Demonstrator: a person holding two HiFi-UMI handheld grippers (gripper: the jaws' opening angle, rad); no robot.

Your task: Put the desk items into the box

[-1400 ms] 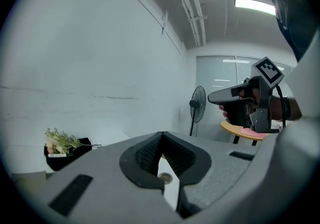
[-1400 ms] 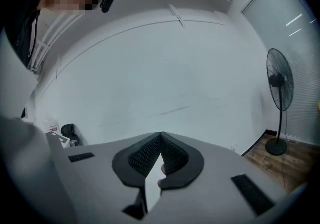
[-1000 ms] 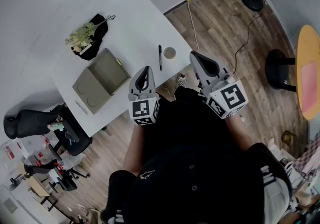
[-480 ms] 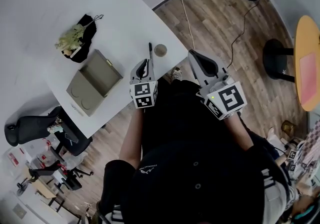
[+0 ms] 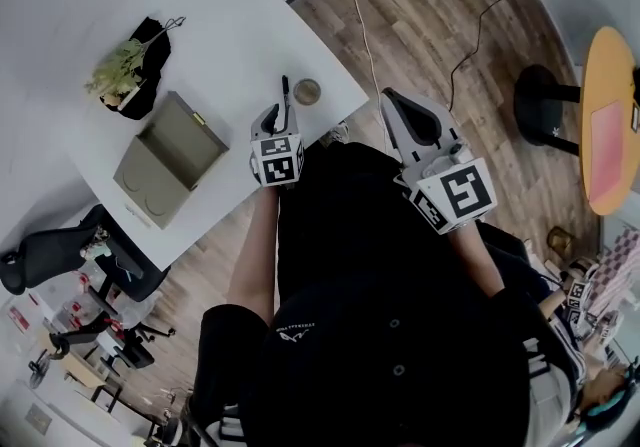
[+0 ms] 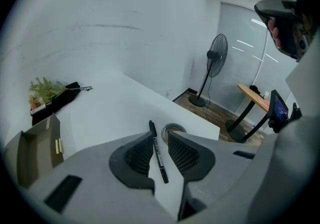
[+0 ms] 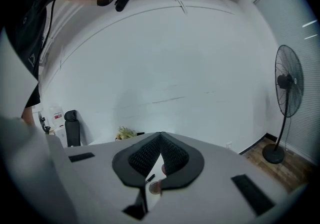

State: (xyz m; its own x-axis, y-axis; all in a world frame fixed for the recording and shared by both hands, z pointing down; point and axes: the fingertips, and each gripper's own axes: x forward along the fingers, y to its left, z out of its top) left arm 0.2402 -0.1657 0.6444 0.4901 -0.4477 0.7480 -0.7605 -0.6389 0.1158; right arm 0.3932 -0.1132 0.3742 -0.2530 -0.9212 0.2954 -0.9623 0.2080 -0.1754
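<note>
At the bench edge, left tool released, jaws apart above the black pen, which lies beside a round item. Right tool clenched, empty. Open box sits well apart.

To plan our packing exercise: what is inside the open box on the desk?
In the head view the box shows only a bare olive floor, with nothing in it. The shadowed corners under its walls cannot be checked.
</note>
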